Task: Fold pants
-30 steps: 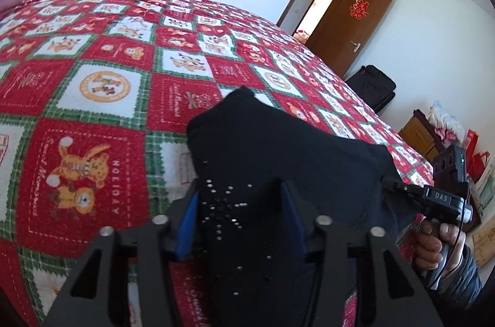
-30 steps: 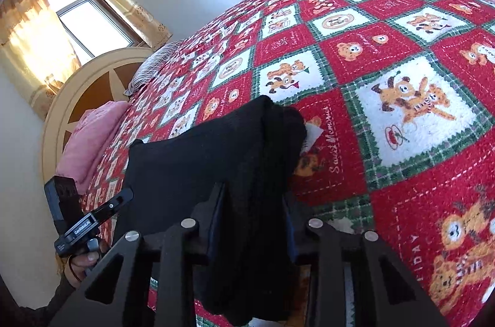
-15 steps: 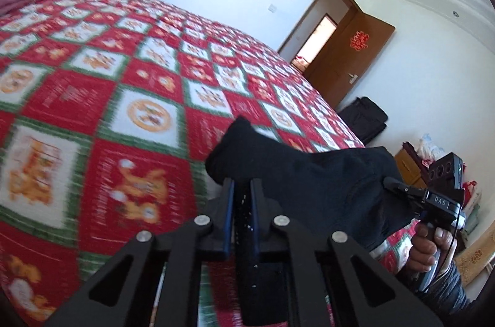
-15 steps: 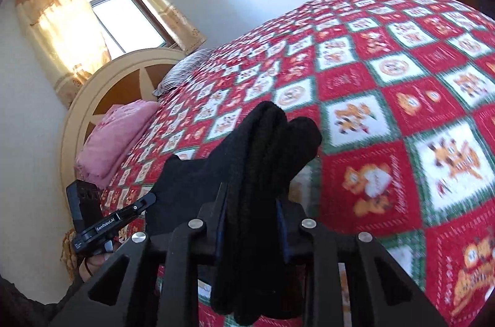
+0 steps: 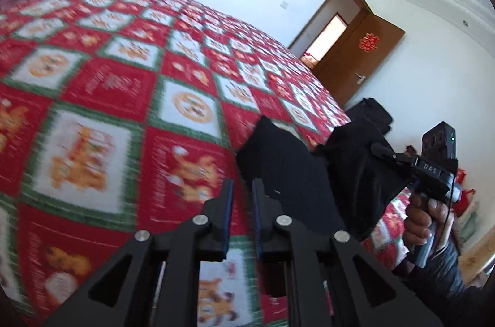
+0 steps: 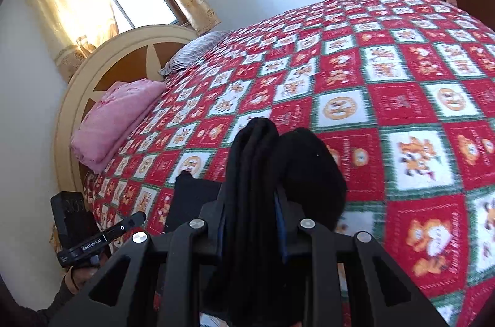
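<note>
Lifting is the step, I judge: left gripper (image 5: 241, 198) nearly closed beside pants (image 5: 294, 178), pinch unclear; right gripper (image 6: 250, 200) clamps a thick bunch above the quilt (image 6: 402, 98). Next: carry that edge over, lay flat.

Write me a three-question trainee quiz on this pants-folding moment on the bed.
1. True or false: the right gripper is clamped on a bunched part of the black pants.
2. What lies against the headboard?
A. a pink folded blanket
B. a lamp
C. a laundry basket
3. Fill in: the brown door across the room stands ___.

Key: 1 true; 2 A; 3 open.
</note>
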### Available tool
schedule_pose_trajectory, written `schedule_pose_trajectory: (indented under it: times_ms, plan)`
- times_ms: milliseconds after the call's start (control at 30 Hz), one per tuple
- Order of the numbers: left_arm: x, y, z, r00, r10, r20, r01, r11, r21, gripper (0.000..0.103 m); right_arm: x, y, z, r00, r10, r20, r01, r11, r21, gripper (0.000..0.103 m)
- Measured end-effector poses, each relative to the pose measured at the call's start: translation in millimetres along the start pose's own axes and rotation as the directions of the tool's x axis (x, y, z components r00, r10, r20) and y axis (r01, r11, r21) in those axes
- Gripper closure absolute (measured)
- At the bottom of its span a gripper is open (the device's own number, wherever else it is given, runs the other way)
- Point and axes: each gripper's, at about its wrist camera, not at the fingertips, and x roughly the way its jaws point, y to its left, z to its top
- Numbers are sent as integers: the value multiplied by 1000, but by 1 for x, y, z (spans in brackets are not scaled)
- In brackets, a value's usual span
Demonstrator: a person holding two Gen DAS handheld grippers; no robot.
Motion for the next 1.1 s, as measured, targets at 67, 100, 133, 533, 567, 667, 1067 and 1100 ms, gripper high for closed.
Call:
schedule_pose_trajectory:
  times_ms: [67,100,133,533,567,667,1067,1100]
  plan:
    - [12,-10,-8,999,-17,-32,18,1000,13,90,-20,-15,-4,999,-38,19,38,999,16,77]
    - [19,-15,-10,999,-17,-46,18,1000,23,89,-28,-25,-6,998,-58,21,57,998,32,77]
    - [25,-19,-12,998,-10,-61,12,999,29,85,-34,-37,-9,997,-76,18,74,996,57,77]
    - [52,-39,-16,997,-2,-81,9,996,88,61,-29,-115,-53,996,-77,-45,86,966,243,77]
    - [53,-39,-17,995,-20,-95,28,996,80,91,-30,-113,-53,996,-82,-41,90,967,237,77]
    - [44,-40,-16,996,-39,-75,43,997,60,91,-38,-107,-51,998,-65,-17,68,970,235,77]
    - [-50,2,31,990,1,140,-2,1000,4,92,19,-25,23,994,106,-25,-104,992,74,77]
    - [-61,13,36,986,32,163,-32,999,-4,92,36,-12,30,990,138,-33,-135,989,65,77]
